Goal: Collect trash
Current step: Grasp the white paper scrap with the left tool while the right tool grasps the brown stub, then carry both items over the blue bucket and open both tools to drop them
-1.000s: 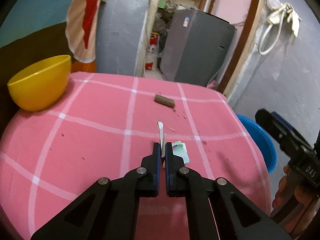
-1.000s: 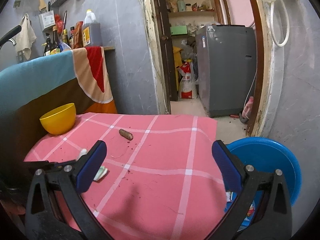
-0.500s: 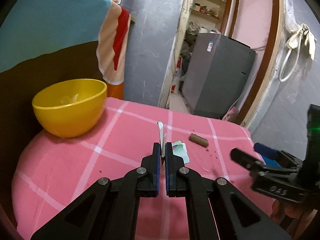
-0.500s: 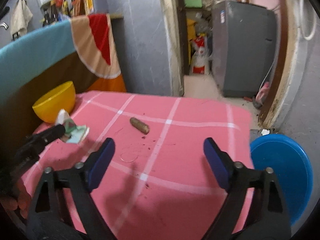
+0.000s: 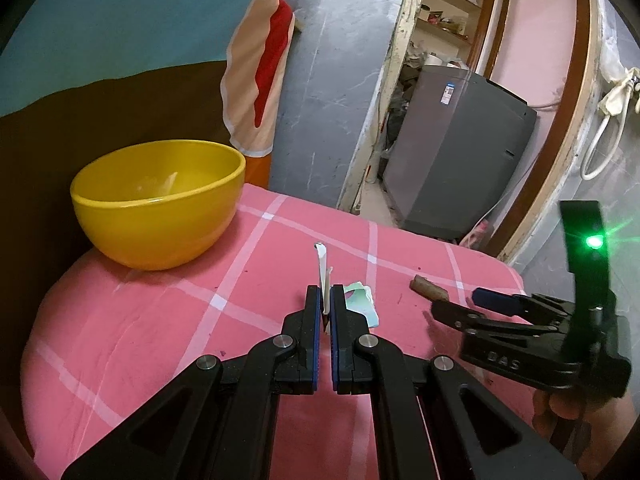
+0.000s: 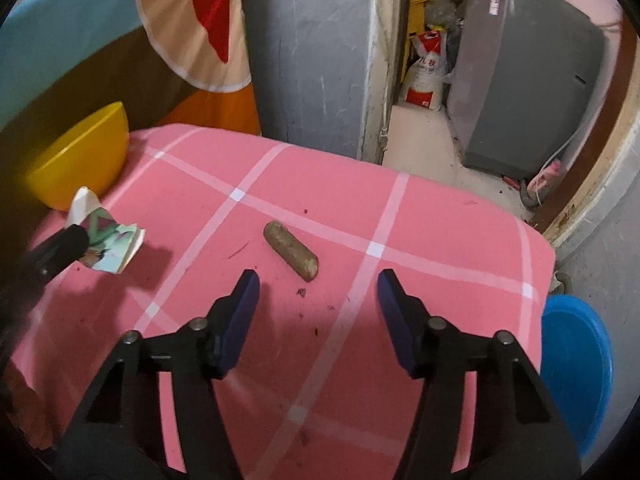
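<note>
Nearest me, my left gripper [image 5: 326, 312] pinches a paper scrap [image 5: 323, 276] above the pink cloth [image 5: 160, 340]. Over that cloth my right gripper [image 6: 318, 292] is closing, nothing between its fingers; just beyond lies a brown lump [image 6: 291, 250], then the yellow bowl [image 5: 160, 204].

- "DAS" stands in raised letters on the black body of the right claw [image 5: 456, 304], seen from the left wrist.
- The white sack [image 6: 426, 76] in the doorway carries red print with dark characters, too small to read.
- The grey appliance [image 6: 528, 76] bears a small blue-and-white label, illegible.
</note>
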`<act>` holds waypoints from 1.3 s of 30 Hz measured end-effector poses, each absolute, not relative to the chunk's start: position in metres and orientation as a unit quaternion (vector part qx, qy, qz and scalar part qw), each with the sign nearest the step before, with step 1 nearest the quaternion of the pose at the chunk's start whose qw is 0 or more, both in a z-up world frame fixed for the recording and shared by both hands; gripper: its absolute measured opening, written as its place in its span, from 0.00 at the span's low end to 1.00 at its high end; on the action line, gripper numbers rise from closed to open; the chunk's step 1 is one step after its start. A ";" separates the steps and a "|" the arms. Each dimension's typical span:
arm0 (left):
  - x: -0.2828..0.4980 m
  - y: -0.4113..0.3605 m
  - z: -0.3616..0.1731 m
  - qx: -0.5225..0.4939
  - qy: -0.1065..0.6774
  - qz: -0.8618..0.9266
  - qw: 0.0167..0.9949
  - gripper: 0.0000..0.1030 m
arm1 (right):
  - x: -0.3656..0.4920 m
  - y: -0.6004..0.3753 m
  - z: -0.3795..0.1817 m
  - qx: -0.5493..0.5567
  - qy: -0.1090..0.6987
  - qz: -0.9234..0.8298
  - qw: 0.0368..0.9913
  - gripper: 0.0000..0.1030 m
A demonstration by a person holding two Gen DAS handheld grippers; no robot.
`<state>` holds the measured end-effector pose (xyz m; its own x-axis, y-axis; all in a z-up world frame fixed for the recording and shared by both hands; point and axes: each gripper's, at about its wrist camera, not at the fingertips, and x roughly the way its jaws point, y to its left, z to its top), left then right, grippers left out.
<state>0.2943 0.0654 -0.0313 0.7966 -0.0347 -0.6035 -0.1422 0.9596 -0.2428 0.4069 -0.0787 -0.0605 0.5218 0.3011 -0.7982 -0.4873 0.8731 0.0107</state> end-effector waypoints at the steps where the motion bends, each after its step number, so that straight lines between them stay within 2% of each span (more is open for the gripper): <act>1: 0.295 0.065 -0.031 -0.139 0.318 0.029 0.937 0.03 | 0.409 -0.076 -0.062 -0.111 0.436 0.230 0.863 0.53; 8: 0.293 0.063 -0.031 -0.138 0.321 0.028 0.937 0.03 | 0.423 -0.065 -0.067 -0.135 0.447 0.241 0.851 0.44; 12: 0.294 0.063 -0.031 -0.138 0.321 0.028 0.937 0.03 | 0.426 -0.060 -0.065 -0.145 0.446 0.243 0.849 0.23; 16: 0.294 0.063 -0.030 -0.138 0.321 0.027 0.937 0.03 | 0.422 -0.056 -0.066 -0.160 0.442 0.251 0.846 0.15; 29: 0.283 0.047 -0.017 -0.118 0.307 0.022 0.944 0.03 | 0.394 -0.085 -0.051 -0.109 0.412 0.255 0.868 0.14; 39: 0.269 0.019 0.005 -0.093 0.282 0.005 0.955 0.03 | 0.345 -0.128 -0.015 -0.036 0.343 0.251 0.904 0.14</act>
